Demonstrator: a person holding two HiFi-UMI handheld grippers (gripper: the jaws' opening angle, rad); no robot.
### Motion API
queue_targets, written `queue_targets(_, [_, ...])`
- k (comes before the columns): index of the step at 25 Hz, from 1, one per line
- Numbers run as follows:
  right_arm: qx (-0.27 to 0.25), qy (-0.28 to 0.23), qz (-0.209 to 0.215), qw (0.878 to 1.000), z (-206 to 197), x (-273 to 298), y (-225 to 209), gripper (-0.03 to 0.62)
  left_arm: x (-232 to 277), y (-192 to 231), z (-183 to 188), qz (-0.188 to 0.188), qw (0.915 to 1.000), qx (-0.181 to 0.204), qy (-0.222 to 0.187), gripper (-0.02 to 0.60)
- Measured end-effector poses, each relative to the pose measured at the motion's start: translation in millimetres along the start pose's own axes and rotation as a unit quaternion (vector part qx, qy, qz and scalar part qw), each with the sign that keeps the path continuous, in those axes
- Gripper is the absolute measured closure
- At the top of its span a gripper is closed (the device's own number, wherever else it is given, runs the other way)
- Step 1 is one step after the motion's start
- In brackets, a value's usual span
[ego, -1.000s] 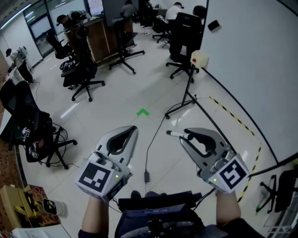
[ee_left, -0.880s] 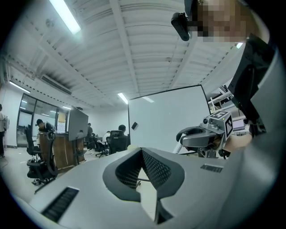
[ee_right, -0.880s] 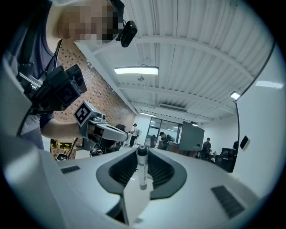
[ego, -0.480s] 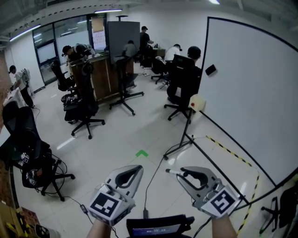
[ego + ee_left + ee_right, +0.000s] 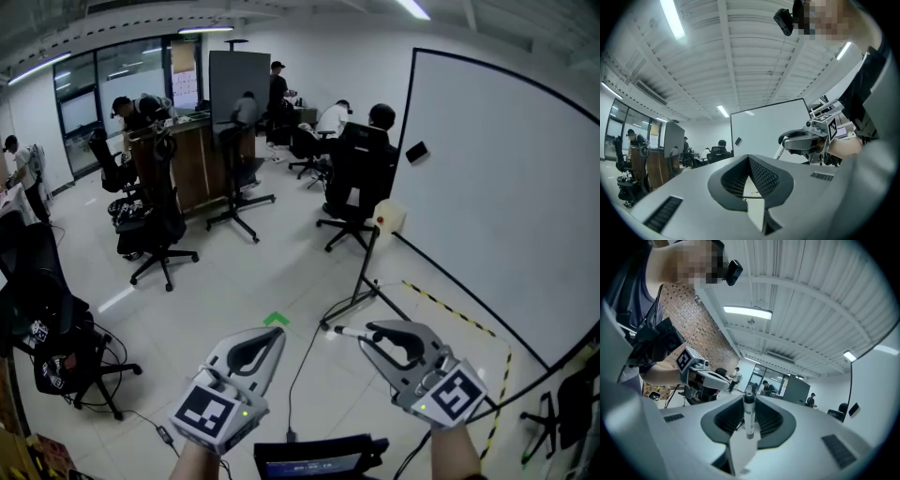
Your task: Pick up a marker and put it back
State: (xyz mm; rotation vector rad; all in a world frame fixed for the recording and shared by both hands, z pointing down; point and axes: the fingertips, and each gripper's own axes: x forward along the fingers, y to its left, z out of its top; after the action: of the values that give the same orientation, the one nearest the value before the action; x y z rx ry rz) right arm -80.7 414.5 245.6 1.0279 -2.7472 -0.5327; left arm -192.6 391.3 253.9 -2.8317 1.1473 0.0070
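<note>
A white marker (image 5: 345, 331) with a dark end sticks out leftward from my right gripper (image 5: 364, 336), which is shut on it. In the right gripper view the marker (image 5: 749, 414) stands upright between the pads. My left gripper (image 5: 275, 332) hangs beside it at the same height, jaws together with nothing in them; the left gripper view shows its tips (image 5: 749, 159) meeting. Both are held in mid-air above the floor. A large whiteboard (image 5: 506, 187) stands at the right, with a dark eraser (image 5: 417, 151) stuck on it.
The whiteboard's stand (image 5: 361, 298) has legs spreading on the floor ahead. A black cable (image 5: 302, 370) runs between the grippers. Yellow-black tape (image 5: 450, 309) and a green mark (image 5: 276, 320) lie on the floor. Office chairs (image 5: 155, 239) and seated people (image 5: 356, 164) fill the back.
The head view has tilted up from the floor toward the room, so both grippers sit lower in the picture. The marker stays held in the right gripper.
</note>
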Motion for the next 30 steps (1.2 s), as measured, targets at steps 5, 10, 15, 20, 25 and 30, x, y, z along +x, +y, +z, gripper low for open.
queue_targets(5, [-0.022,-0.003,-0.019,1.000,22,19,-3,0.507,-10,21,14,-0.022,0.9995,0.017,-0.017,0.581])
queue_targets(10, [-0.032,0.011,-0.042,0.999,25,27,1,0.507,-17,28,15,-0.048,0.9986,0.010,-0.023,0.581])
queue_targets(15, [-0.017,0.031,-0.063,0.997,10,25,11,0.507,-12,29,-4,-0.068,0.9976,-0.005,-0.013,0.581])
queue_targets(20, [-0.002,0.032,-0.070,0.997,-9,24,-8,0.507,17,27,-14,-0.082,0.9965,-0.011,-0.001,0.581])
queue_targets(25, [0.021,0.024,-0.071,0.997,-33,27,-46,0.507,55,30,-20,-0.081,0.9965,-0.004,0.018,0.581])
queue_targets(30, [0.025,0.011,-0.056,0.998,-60,36,-100,0.507,111,35,-23,-0.067,0.9972,0.008,0.031,0.581])
